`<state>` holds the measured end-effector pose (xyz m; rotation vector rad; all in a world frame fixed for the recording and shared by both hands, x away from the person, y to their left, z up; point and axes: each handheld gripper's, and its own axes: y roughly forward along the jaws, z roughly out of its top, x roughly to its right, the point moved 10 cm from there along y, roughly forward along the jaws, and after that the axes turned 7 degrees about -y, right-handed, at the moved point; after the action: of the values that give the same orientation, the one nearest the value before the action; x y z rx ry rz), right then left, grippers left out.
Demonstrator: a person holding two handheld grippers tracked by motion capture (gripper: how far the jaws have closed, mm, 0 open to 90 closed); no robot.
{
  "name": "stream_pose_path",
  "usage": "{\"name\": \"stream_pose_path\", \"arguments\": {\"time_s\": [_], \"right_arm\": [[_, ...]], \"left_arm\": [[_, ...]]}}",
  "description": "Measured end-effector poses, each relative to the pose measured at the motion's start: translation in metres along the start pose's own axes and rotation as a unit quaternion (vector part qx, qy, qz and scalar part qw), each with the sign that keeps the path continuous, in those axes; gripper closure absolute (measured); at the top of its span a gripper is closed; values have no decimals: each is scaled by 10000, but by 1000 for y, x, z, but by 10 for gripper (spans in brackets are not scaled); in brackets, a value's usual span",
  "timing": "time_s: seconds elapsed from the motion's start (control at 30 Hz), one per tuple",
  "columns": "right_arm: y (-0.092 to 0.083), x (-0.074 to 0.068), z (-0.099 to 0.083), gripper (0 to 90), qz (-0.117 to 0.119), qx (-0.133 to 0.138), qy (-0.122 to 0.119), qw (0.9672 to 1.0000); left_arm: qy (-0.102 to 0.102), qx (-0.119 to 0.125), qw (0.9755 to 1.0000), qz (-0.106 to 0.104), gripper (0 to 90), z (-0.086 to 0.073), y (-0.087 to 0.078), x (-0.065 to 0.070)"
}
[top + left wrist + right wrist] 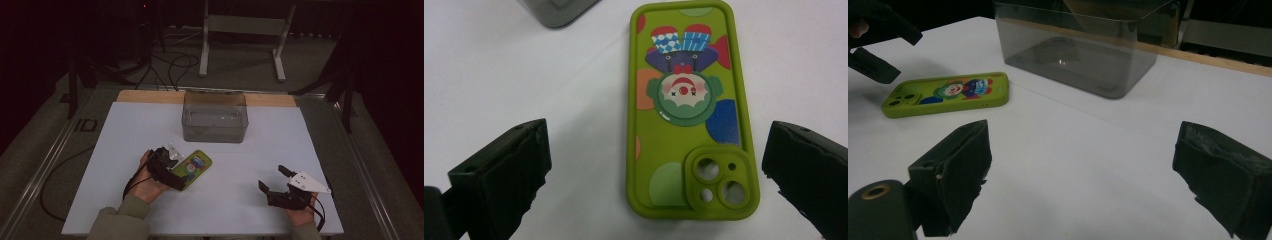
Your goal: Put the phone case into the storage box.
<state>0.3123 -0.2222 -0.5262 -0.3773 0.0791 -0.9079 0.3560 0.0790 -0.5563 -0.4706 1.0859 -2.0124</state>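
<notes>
A lime-green phone case [195,167] with a clown picture lies flat on the white sheet, left of centre. My left gripper [172,170] is open at the case's near end. In the left gripper view the case [689,115] lies camera end nearest, between and just ahead of the spread jaws of the left gripper [657,137], closer to the right jaw. My right gripper [272,177] is open at the front right, holding nothing. The right gripper view has its jaws [1083,137] wide apart over bare sheet, the case [948,92] off to the left and the left gripper [873,45] beyond it.
A clear grey plastic box [215,117] stands open-topped at the back centre of the white sheet [125,145], and nothing shows inside it. A wooden strip runs along the far table edge. Behind, on the dark floor, are a metal frame [240,25] and cables.
</notes>
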Motion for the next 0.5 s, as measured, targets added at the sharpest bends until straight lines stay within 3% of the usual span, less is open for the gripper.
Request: {"name": "stream_pose_path", "arguments": {"time_s": [0.5], "right_arm": [[0,0,0,85,-6,-3,-15,10000]], "left_arm": [[42,-252,9996,-71,1,-3,13,8]]}}
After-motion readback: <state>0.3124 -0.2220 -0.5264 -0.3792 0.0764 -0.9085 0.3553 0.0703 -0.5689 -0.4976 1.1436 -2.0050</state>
